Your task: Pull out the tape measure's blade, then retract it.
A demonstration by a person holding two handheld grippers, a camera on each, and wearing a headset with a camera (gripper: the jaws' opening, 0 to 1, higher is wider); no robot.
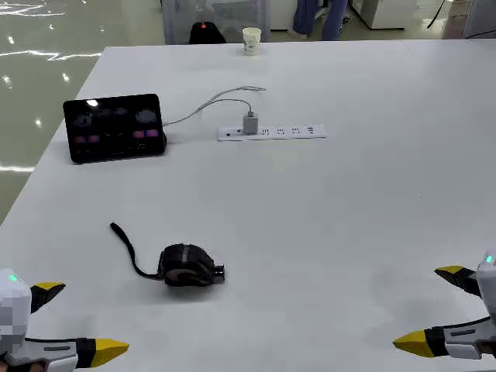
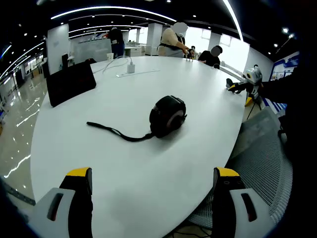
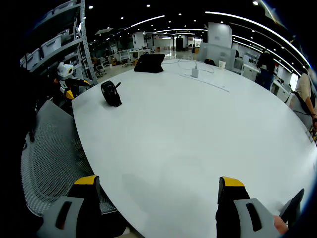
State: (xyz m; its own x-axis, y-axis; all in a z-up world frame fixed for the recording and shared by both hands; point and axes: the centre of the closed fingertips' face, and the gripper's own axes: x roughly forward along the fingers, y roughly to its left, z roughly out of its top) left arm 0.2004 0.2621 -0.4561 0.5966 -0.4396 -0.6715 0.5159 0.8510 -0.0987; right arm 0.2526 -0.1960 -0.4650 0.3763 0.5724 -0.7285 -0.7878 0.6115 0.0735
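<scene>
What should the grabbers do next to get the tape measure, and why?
Probably move the left gripper forward to the tape measure and close on its case. It lies untouched on the table, blade not yet pulled out, and the left gripper is the nearer one, with its fingers open. The right gripper sits farther off, also open.

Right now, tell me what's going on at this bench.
A person holds a gripper in each hand at the near edge of a white table. The left gripper and the right gripper are both open and hold nothing. The tape measure lies on the table, nearer the left gripper, with its strap trailing away and its blade apparently fully in. Nothing has been pulled out yet.
</scene>
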